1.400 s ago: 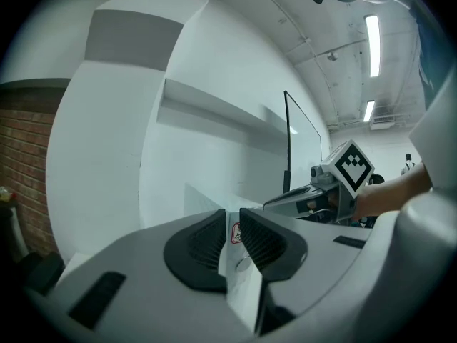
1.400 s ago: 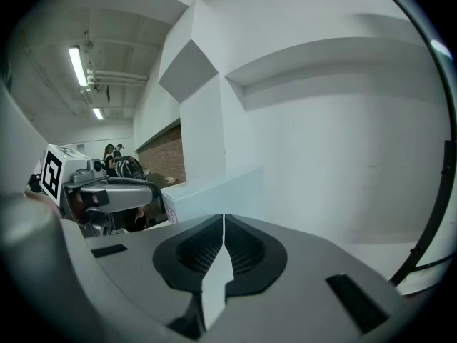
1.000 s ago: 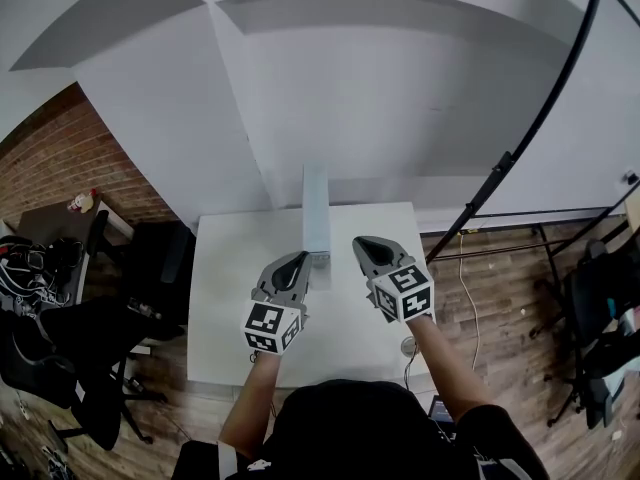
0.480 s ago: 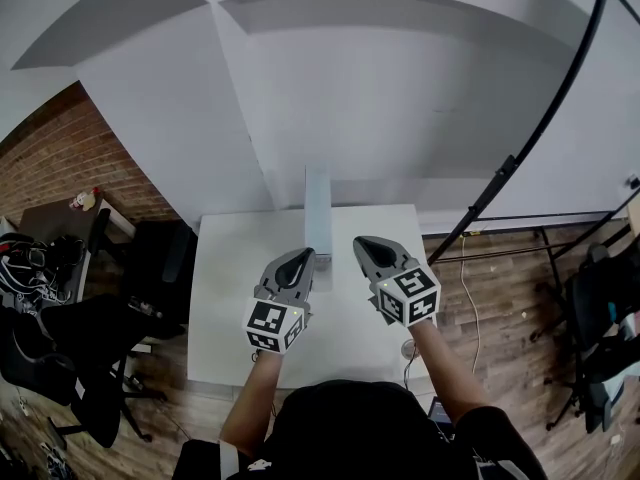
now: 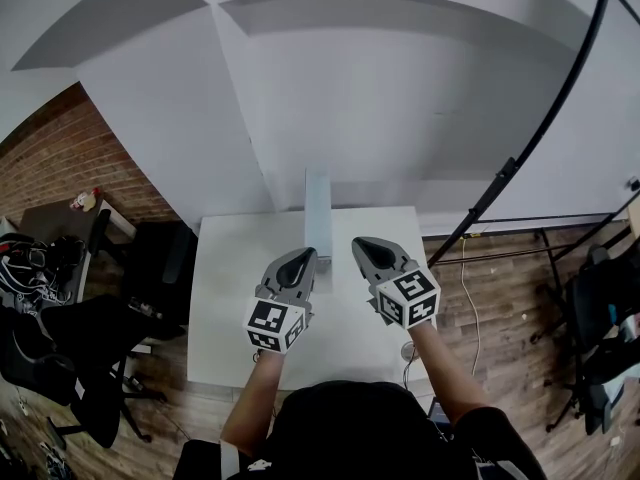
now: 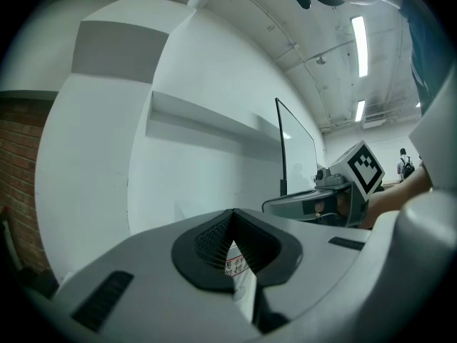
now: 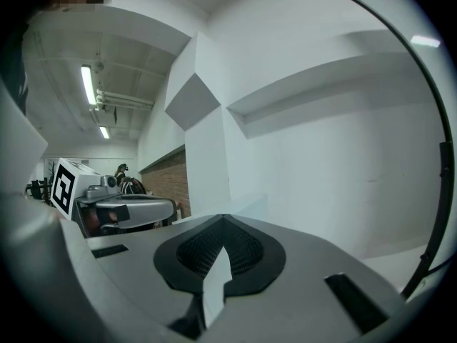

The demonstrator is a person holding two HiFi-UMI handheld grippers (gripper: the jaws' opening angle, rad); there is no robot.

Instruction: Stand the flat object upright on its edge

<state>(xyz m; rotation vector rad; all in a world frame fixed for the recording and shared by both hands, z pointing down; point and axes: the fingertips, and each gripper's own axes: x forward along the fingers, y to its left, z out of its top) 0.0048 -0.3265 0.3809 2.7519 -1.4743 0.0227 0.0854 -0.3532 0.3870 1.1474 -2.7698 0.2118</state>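
From the head view, the board (image 5: 317,208) stands on edge at the far middle of the table (image 5: 228,293). I keep my left gripper (image 5: 303,259) and right gripper (image 5: 365,246) either side, probably guarding against a topple. Left gripper view: jaws clenched, empty. Right gripper view: the same

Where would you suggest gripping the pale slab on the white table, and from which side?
Probably its near end, across the thin width, from the left: the slab looks narrow, and the shut left gripper sits beside that end; jaws must open first.
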